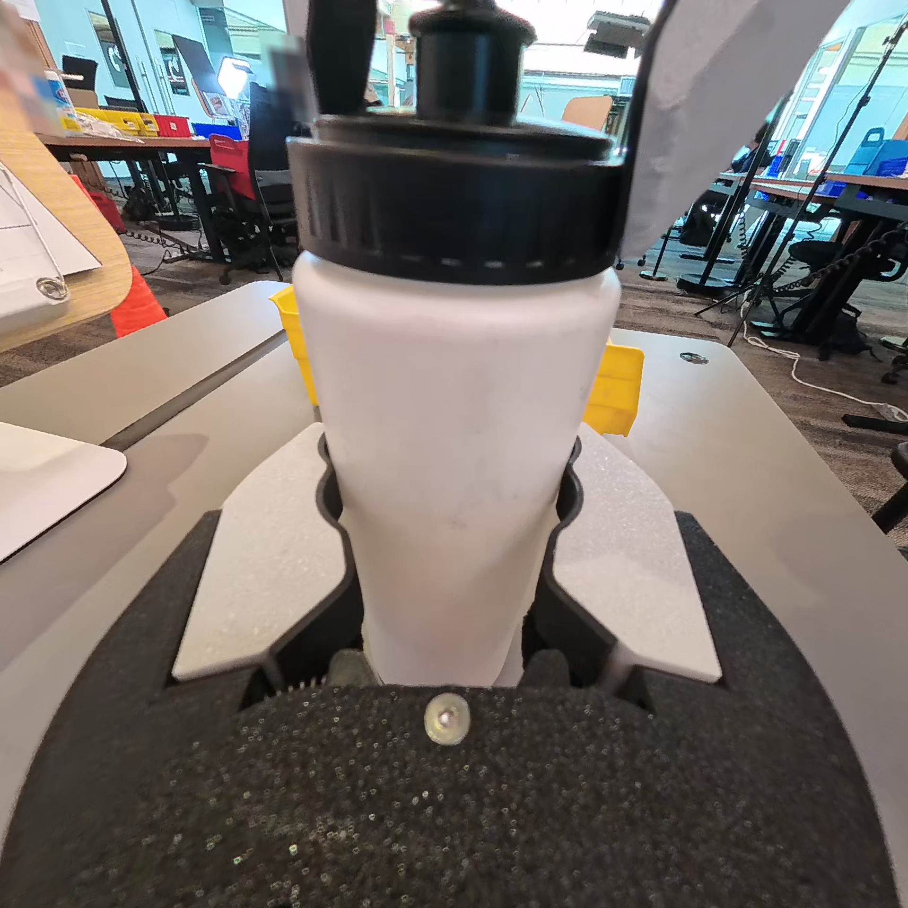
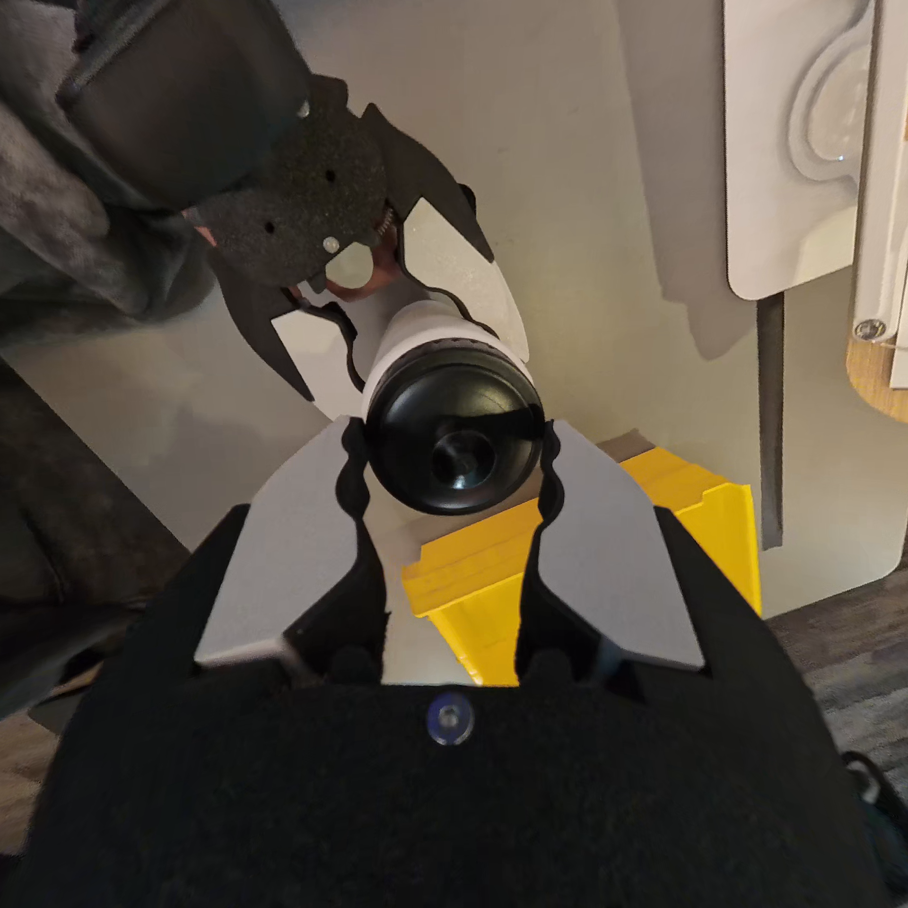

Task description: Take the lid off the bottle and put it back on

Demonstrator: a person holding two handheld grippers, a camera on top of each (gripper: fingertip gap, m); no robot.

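Observation:
A white bottle (image 1: pixel 457 393) with a black ribbed lid (image 1: pixel 457 206) and spout stands upright above the grey table (image 1: pixel 727 467). My left gripper (image 1: pixel 449 442) is shut on the bottle's lower body. In the right wrist view I look straight down on the lid (image 2: pixel 412 442). My right gripper (image 2: pixel 452 432) comes from above, its fingertips (image 2: pixel 351 442) pressed against both sides of the lid's rim. The left gripper (image 2: pixel 427 344) shows there clamped around the white bottle (image 2: pixel 422 334). The right gripper's fingers (image 1: pixel 339 54) flank the spout in the left wrist view.
A yellow bin (image 2: pixel 638 540) sits on the table just behind the bottle, also in the left wrist view (image 1: pixel 614 388). A white flat board (image 1: pixel 44 481) lies at left. A white moulded tray (image 2: pixel 796 147) lies at the table's far side. A person's sleeve (image 2: pixel 73 196) is behind the left gripper.

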